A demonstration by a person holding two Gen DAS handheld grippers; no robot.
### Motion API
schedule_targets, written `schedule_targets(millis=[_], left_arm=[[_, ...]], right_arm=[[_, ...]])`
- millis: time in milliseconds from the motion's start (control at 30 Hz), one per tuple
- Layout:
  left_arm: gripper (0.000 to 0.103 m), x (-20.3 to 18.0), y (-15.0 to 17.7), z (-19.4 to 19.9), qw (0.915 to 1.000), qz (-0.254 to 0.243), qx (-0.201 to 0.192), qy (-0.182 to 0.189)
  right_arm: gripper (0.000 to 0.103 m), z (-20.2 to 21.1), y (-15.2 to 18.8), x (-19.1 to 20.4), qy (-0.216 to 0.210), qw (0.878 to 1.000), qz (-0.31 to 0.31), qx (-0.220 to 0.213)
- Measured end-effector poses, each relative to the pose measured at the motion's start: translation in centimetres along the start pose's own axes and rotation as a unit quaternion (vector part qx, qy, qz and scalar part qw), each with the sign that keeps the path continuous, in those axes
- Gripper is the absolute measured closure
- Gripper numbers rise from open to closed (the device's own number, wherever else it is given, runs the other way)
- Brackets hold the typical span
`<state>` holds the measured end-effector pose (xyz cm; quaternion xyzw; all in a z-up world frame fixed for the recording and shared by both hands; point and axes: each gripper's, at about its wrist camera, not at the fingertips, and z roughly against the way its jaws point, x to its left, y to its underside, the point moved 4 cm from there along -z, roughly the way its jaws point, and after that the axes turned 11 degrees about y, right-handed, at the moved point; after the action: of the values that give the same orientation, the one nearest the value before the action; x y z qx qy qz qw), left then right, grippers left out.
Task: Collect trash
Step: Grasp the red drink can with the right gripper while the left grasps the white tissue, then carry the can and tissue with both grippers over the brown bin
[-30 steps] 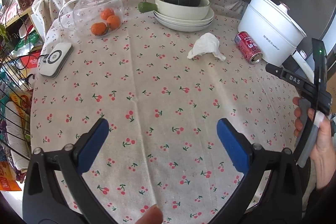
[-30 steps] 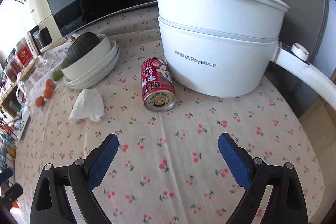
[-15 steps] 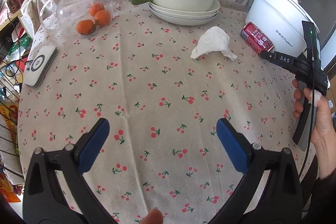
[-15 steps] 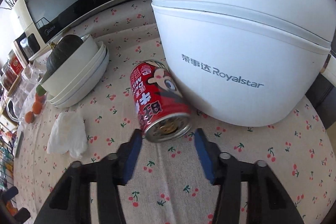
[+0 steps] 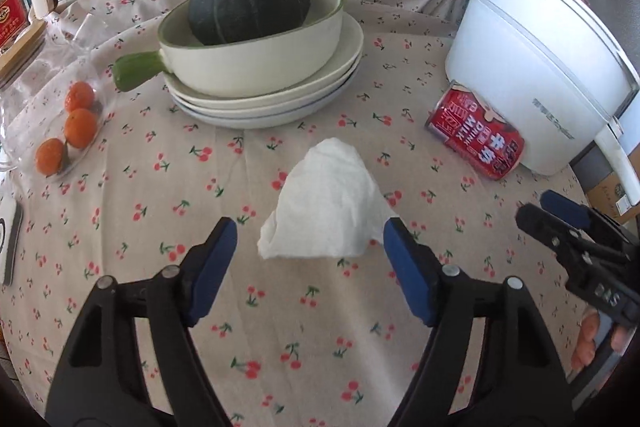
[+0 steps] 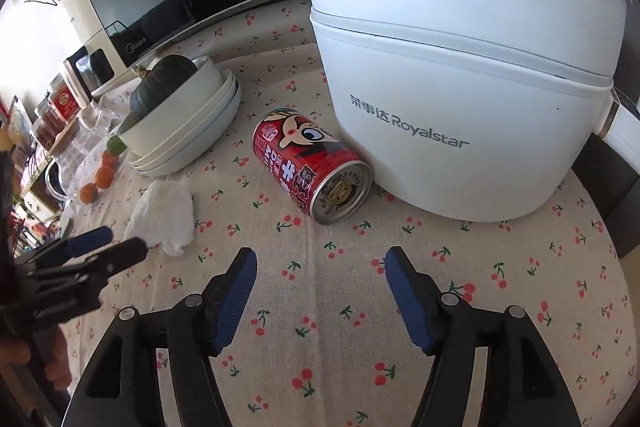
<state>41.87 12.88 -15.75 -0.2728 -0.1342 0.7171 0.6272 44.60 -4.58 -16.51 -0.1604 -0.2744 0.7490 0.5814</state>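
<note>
Left gripper (image 5: pixel 310 231) jaws closing, astride crumpled tissue (image 5: pixel 326 203) on the worktop (image 5: pixel 160 187), right pad at its edge, no squeeze. Right gripper (image 6: pixel 320 267) jaws opening, empty; red can (image 6: pixel 310 167) lies just ahead, against the white pot (image 6: pixel 460 87).

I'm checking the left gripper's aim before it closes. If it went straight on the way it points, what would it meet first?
Most likely the crumpled white tissue, which lies just ahead between the open fingertips of the left gripper. The stacked plates lie beyond it.

crumpled white tissue (image 5: pixel 326 203) on cloth, red can (image 5: pixel 476 135) lying sideways
</note>
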Motion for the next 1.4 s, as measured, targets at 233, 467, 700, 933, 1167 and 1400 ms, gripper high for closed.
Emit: schedule_targets(millis=[233, 467, 700, 933, 1167, 1400], left_arm=[[0.098, 1.8, 0.3, -1.5, 0.9971, 0.061, 0.005, 0.045], [0.099, 2.3, 2.0, -0.7, 0.9974, 0.041, 0.002, 0.059], [0.099, 2.6, 2.5, -0.1, 0.9977, 0.022, 0.001, 0.064], [0.099, 4.8, 3.0, 1.0, 0.9971, 0.040, -0.003, 0.065], [0.099, 6.8, 2.8, 1.5, 0.9957, 0.064, -0.007, 0.067], [0.100, 7.6, 3.8, 1.8, 0.9949, 0.080, 0.004, 0.061]], right_arm=[[0.030, -1.6, -0.7, 0.1, 0.003, 1.000, 0.019, -0.003], [0.030, -4.4, -2.1, 0.1, -0.010, 1.000, -0.006, 0.003], [0.030, -3.7, -2.6, 2.7, -0.044, 0.999, 0.013, -0.020], [0.031, -1.0, -1.0, 7.1, -0.085, 0.992, 0.090, -0.016], [0.031, -1.0, -4.1, 8.3, 0.018, 0.992, 0.124, -0.020], [0.048, -5.9, -4.9, 7.2, 0.077, 0.993, 0.086, 0.023]])
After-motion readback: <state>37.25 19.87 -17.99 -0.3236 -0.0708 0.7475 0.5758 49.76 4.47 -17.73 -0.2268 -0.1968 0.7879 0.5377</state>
